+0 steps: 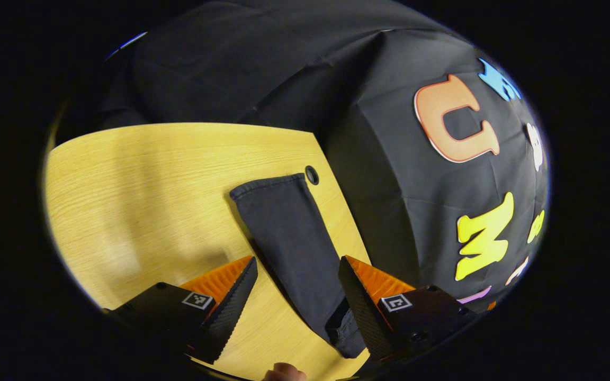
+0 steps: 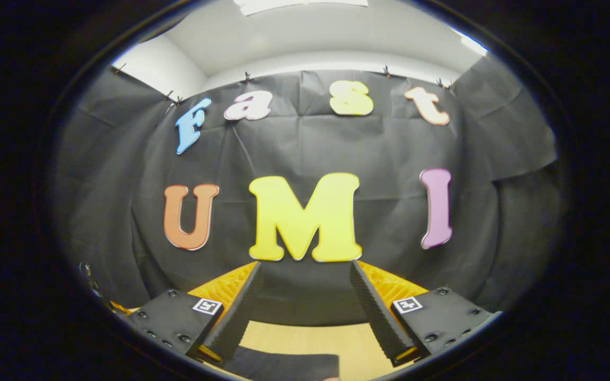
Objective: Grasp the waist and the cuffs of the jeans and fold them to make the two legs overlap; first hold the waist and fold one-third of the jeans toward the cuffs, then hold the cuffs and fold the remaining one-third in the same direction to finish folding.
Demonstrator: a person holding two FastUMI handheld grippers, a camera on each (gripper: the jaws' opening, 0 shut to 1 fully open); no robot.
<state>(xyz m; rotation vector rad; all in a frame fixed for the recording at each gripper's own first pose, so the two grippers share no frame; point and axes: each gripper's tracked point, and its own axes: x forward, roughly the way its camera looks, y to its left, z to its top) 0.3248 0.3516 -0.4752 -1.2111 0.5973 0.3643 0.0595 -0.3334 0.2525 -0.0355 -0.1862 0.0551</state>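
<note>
Jeans (image 1: 294,248): dark, flat on wooden surface (image 1: 141,196), long axis running away from left claw (image 1: 297,288), cuff farthest. Left claw (image 1: 297,288), right claw (image 2: 305,293): both spread wide, empty.

Jeans (image 1: 289,238): dark matt woven cloth. Table (image 1: 141,196): pale wood grain, smooth, slight sheen.

One pair of dark jeans (image 1: 294,243) lies on one wooden surface (image 1: 141,196), which has one round grommet hole (image 1: 312,174). There are two tools, the left tool (image 1: 297,267) and the right tool (image 2: 305,272), each with two fingers.
</note>
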